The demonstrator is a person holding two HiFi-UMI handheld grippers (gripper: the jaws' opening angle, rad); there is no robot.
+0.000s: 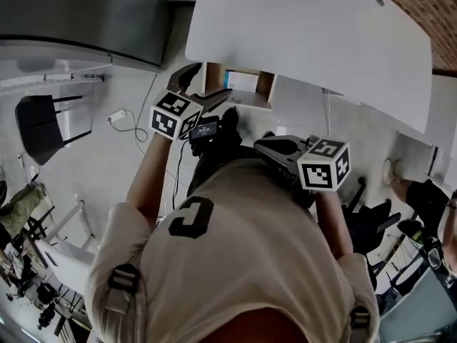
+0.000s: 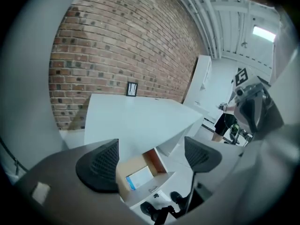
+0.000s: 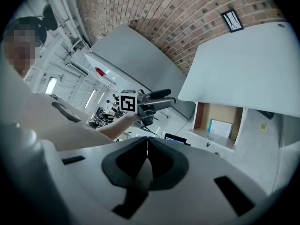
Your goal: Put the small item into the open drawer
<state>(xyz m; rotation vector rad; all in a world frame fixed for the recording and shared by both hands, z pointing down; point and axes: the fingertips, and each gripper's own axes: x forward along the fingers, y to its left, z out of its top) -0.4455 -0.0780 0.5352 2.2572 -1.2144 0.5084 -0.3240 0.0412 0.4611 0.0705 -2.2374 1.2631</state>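
grippers up in front of the person's chest in the head view, both aimed at the white table point(image 1: 307, 34) and the open drawer point(image 1: 265, 88) under its near edge. left gripper point(image 1: 203, 86) is the closer one to the drawer, its marker cube point(image 1: 175, 115) tilted toward the floor. in its own view the left gripper point(image 2: 151, 144) has its jaws wide apart with nothing between them, and through the gap you look straight into the drawer point(image 2: 152, 161): wooden walls, white front, and a flat white piece with a blue edge point(image 2: 139, 178) lying inside.

right gripper point(image 1: 260, 143) sits lower and further back, just over the beige shirt point(image 1: 235, 241). in the right gripper view the right gripper point(image 3: 147, 146) has its jaws pressed together, the dark pads point(image 3: 161, 161) meeting in a thin line. whether the small item is pinched in there cannot be told, since nothing pokes out past the pads. same view shows the drawer point(image 3: 200, 115) well ahead, below the table point(image 3: 243, 64), the white and blue piece point(image 3: 220, 127) in it, brick wall point(image 3: 178, 18) behind.
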